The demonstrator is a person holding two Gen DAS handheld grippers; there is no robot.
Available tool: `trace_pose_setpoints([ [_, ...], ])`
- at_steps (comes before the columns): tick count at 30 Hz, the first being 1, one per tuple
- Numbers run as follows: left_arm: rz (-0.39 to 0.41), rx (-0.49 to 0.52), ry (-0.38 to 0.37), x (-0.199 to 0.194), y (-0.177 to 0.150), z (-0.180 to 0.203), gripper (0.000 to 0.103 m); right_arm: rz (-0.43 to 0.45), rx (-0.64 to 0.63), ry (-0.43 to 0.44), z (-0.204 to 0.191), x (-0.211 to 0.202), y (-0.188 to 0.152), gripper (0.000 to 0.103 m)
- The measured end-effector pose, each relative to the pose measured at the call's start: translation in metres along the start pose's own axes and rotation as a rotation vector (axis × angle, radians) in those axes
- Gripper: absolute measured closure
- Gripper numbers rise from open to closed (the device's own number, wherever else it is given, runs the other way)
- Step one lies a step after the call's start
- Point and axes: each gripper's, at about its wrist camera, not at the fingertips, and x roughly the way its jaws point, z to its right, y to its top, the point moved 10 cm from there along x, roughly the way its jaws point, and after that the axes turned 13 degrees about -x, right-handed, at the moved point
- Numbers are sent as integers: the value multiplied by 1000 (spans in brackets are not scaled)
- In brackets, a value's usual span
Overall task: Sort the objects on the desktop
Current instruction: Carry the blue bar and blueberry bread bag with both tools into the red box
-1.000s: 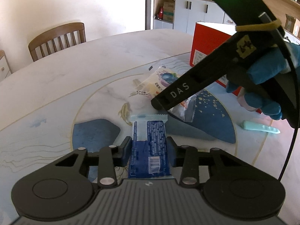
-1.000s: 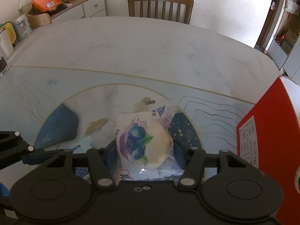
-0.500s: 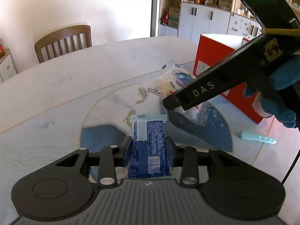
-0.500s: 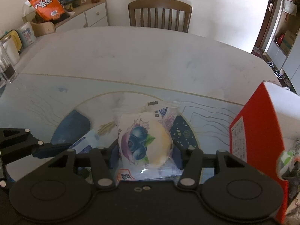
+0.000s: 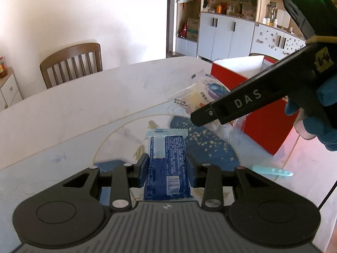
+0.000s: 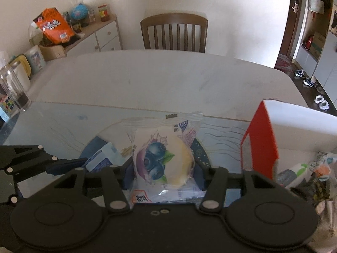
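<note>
Left gripper pinches the blue wafer packet; right gripper pinches the blueberry cake packet. Red box at 3 o'clock apparently already holds packets. Both deposits remain.

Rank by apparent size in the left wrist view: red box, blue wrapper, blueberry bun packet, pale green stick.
1. red box
2–3. blue wrapper and blueberry bun packet: unsure; wrapper nearer, packet partly hidden
4. pale green stick

Wooden chair behind the table, orange snack bag on sideboard.
</note>
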Motion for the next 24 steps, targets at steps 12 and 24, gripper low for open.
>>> trace_pose_setpoints([
  [12,33,19,-22,-21,24,35,67,51,39,-4,24,-44,-6,48],
  [24,79,48,-55,-26,51,81,67,95,75,-10,56,-79,-19,48],
])
